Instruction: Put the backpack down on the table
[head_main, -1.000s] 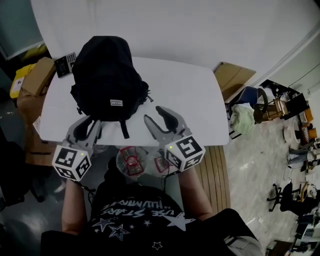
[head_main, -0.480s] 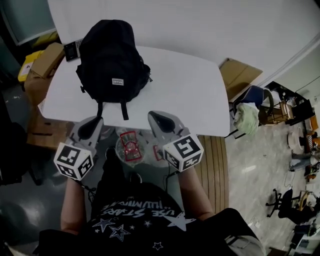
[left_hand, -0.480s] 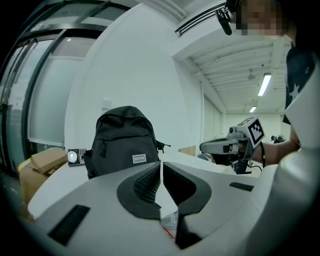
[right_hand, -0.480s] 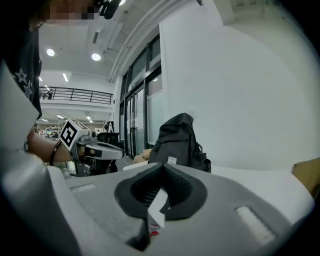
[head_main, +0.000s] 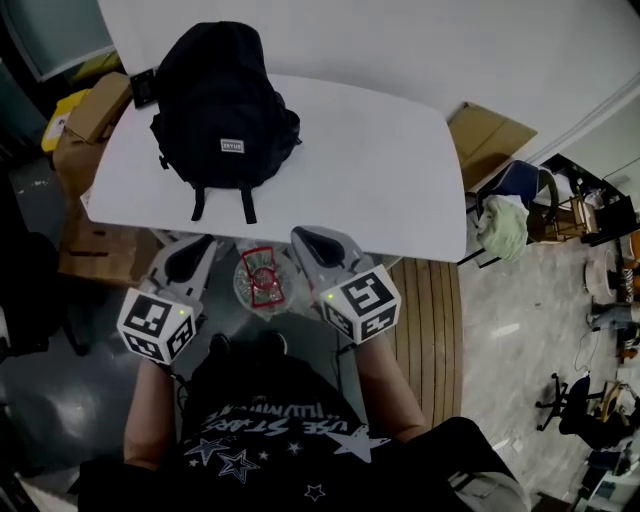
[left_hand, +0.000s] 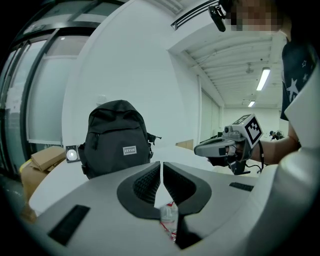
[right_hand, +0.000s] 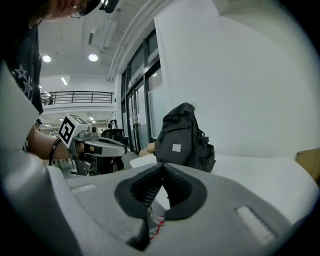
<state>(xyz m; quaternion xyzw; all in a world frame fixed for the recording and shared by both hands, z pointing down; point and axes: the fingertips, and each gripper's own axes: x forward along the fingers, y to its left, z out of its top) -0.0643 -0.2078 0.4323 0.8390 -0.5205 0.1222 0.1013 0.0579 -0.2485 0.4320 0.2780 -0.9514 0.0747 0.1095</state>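
Note:
A black backpack (head_main: 222, 105) with a small white label stands upright on the far left part of the white table (head_main: 370, 170); its two straps hang toward the near edge. It also shows in the left gripper view as the backpack (left_hand: 117, 137) and in the right gripper view as the backpack (right_hand: 182, 137). My left gripper (head_main: 203, 243) is shut and empty, off the table's near edge, short of the straps. My right gripper (head_main: 300, 236) is shut and empty too, beside it at the near edge. Neither touches the bag. Jaw tips meet on the left gripper (left_hand: 161, 164) and the right gripper (right_hand: 162, 167).
A small dark device (head_main: 143, 88) lies at the table's far left corner. Cardboard boxes (head_main: 95, 105) stand left of the table, and a flat carton (head_main: 495, 135) leans at the right. A clear bottle with a red label (head_main: 262, 280) sits below the table edge between my grippers.
Both grippers have drawn back from the backpack's straps to beyond the table's near edge, and their jaws went from open to shut. The backpack stays standing on the table.

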